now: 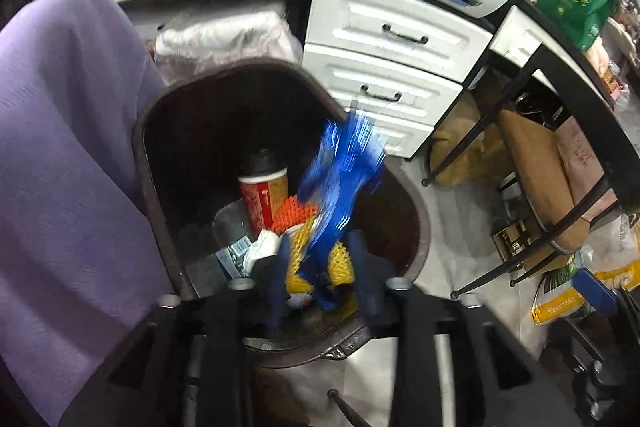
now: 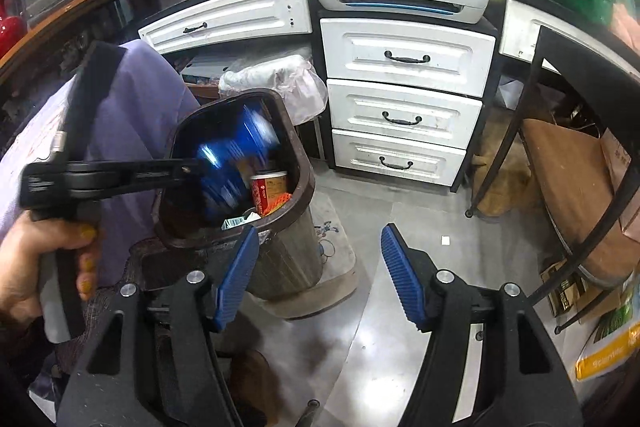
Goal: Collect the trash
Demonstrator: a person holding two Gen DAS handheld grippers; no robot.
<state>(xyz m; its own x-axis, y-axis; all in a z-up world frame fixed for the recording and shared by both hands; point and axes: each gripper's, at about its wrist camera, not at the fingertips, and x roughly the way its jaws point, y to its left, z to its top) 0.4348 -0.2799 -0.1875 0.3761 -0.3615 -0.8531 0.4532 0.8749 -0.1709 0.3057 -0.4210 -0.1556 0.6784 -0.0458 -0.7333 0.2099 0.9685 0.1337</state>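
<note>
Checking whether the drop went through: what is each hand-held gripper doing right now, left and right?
Left hand-held gripper: open above the brown plastic trash bin, blurred blue plastic wrapper between its fingers, apparently released.
Right hand-held gripper: open, empty.

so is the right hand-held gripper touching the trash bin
Apart. The right wrist view shows the open right hand-held gripper short of the trash bin, its fingers holding nothing.

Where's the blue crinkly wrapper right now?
In both views the blue crinkly wrapper blurs over the brown plastic bin's mouth, by the left claw, above the red paper cup.
</note>
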